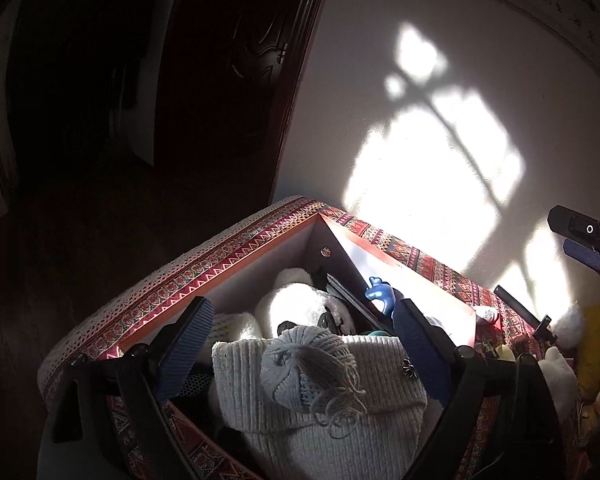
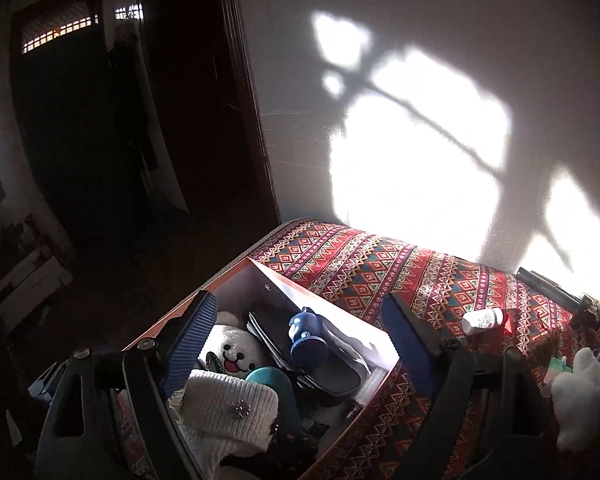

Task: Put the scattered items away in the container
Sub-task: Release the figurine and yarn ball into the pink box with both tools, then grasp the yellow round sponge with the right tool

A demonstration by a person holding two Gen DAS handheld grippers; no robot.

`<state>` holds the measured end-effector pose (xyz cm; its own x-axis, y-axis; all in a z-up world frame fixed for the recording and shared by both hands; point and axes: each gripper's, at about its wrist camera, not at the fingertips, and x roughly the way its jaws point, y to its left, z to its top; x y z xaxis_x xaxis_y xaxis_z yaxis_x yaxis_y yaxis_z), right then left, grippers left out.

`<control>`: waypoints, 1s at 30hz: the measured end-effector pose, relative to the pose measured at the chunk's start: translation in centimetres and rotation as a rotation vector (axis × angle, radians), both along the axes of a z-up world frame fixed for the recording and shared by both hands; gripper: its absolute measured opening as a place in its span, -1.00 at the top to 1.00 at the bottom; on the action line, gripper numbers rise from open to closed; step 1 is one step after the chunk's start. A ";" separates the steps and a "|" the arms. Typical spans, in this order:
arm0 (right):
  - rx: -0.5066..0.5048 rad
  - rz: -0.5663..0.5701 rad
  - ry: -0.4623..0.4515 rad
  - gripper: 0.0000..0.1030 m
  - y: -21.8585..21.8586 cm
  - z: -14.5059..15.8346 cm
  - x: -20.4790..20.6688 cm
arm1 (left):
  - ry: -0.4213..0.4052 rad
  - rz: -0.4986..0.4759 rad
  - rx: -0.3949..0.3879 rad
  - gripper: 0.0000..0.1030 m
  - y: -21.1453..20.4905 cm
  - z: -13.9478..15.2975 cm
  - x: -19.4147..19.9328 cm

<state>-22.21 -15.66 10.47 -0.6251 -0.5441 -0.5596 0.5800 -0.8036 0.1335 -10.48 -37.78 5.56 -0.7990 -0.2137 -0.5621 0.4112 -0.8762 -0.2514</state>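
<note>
Both wrist views look steeply down from close above the open orange-rimmed cardboard box (image 1: 340, 236) (image 2: 260, 268), low in frame. They share it, the red patterned cloth (image 1: 428, 264) (image 2: 380, 272) and the sunlit white wall (image 1: 440, 80) (image 2: 440, 40) at upper right.

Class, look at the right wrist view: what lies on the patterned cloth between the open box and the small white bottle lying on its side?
Nothing: in the right wrist view, only bare red patterned cloth separates the open box from the small white bottle.

Open box (image 2: 260, 276) crammed with hat (image 2: 228, 408) and toys.
</note>
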 end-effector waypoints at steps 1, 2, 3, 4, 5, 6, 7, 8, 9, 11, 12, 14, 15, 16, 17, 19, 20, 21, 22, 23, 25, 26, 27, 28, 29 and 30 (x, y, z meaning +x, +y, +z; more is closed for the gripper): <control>-0.004 -0.011 -0.006 -0.64 0.7 0.1 0.1 | 0.003 -0.005 -0.002 -0.84 0.2 0.1 0.0; -0.008 -0.023 -0.011 -0.64 1.5 0.1 0.1 | 0.004 -0.012 -0.001 -0.87 0.5 0.1 0.0; -0.012 -0.034 -0.016 -0.64 2.5 0.0 0.0 | 0.006 -0.019 -0.001 -0.91 0.9 0.1 -0.1; -0.015 -0.049 -0.023 -0.64 3.5 -0.1 -0.2 | 0.009 -0.028 -0.003 -0.92 1.3 0.2 -0.3; -0.024 -0.068 -0.031 -0.64 4.6 -0.3 -0.4 | 0.011 -0.037 -0.006 -0.94 1.8 0.3 -0.6; -0.037 -0.088 -0.042 -0.64 5.9 -0.5 -0.6 | 0.012 -0.048 -0.010 -0.94 2.4 0.4 -0.7; -0.051 -0.108 -0.055 -0.64 7.2 -0.7 -0.9 | 0.014 -0.063 -0.013 -0.94 3.0 0.5 -0.8; -0.067 -0.128 -0.070 -0.64 8.6 -0.8 -1.1 | 0.017 -0.080 -0.017 -0.95 3.8 0.6 -1.0; -0.082 -0.149 -0.084 -0.64 9.9 -1.0 -1.4 | 0.019 -0.098 -0.025 -0.95 4.6 0.7 -1.1; -0.106 -0.196 -0.109 -0.64 12.6 -1.6 -1.9 | 0.016 -0.134 -0.052 -0.95 6.6 0.7 -1.7; -0.116 -0.217 -0.120 -0.64 13.8 -2.0 -2.1 | 0.014 -0.156 -0.068 -0.96 7.7 0.6 -1.9; -0.133 -0.260 -0.143 -0.64 16.3 -2.7 -2.5 | 0.004 -0.209 -0.106 -0.96 10.3 0.3 -2.3; -0.143 -0.279 -0.160 -0.64 17.5 -3.2 -3.0 | -0.002 -0.235 -0.127 -0.96 11.7 0.1 -2.5; -0.151 -0.296 -0.179 -0.64 18.6 -3.9 -3.5 | -0.009 -0.263 -0.147 -0.96 13.1 -0.3 -2.7; -0.157 -0.313 -0.200 -0.64 19.7 -4.7 -4.1 | -0.020 -0.296 -0.168 -0.96 14.5 -0.6 -3.0; -0.142 -0.342 -0.247 -0.64 21.3 -6.9 -5.5 | -0.043 -0.359 -0.210 -0.96 17.2 -1.3 -3.6; -0.120 -0.359 -0.274 -0.64 21.9 -8.2 -6.3 | -0.055 -0.385 -0.236 -0.96 18.5 -1.7 -3.8; -0.094 -0.379 -0.304 -0.64 22.4 -9.8 -7.1 | -0.066 -0.408 -0.263 -0.96 19.6 -2.1 -4.0; -0.068 -0.398 -0.337 -0.64 22.9 -11.6 -7.8 | -0.076 -0.424 -0.286 -0.96 20.5 -2.4 -4.2; -0.042 -0.413 -0.372 -0.65 23.4 -13.6 -8.5 | -0.085 -0.435 -0.306 -0.96 21.2 -2.6 -4.3; 0.025 -0.429 -0.437 -0.75 23.9 -17.5 -9.9 | -0.101 -0.446 -0.324 -0.96 21.9 -3.0 -4.7; 0.062 -0.432 -0.464 -0.78 23.8 -19.2 -10.6 | -0.109 -0.447 -0.321 -0.96 21.9 -3.2 -4.9; 0.090 -0.431 -0.486 -0.81 23.8 -20.8 -11.3 | -0.117 -0.446 -0.312 -0.96 21.7 -3.4 -5.1; 0.108 -0.438 -0.505 -0.81 23.9 -22.4 -11.9 | -0.125 -0.441 -0.299 -0.96 21.4 -3.5 -5.4; 0.118 -0.460 -0.518 -0.81 24.1 -23.7 -12.5 | -0.134 -0.435 -0.282 -0.96 21.0 -3.6 -5.7; 0.114 -0.482 -0.527 -0.81 24.3 -24.6 -13.1 | -0.143 -0.430 -0.261 -0.96 20.5 -3.7 -6.0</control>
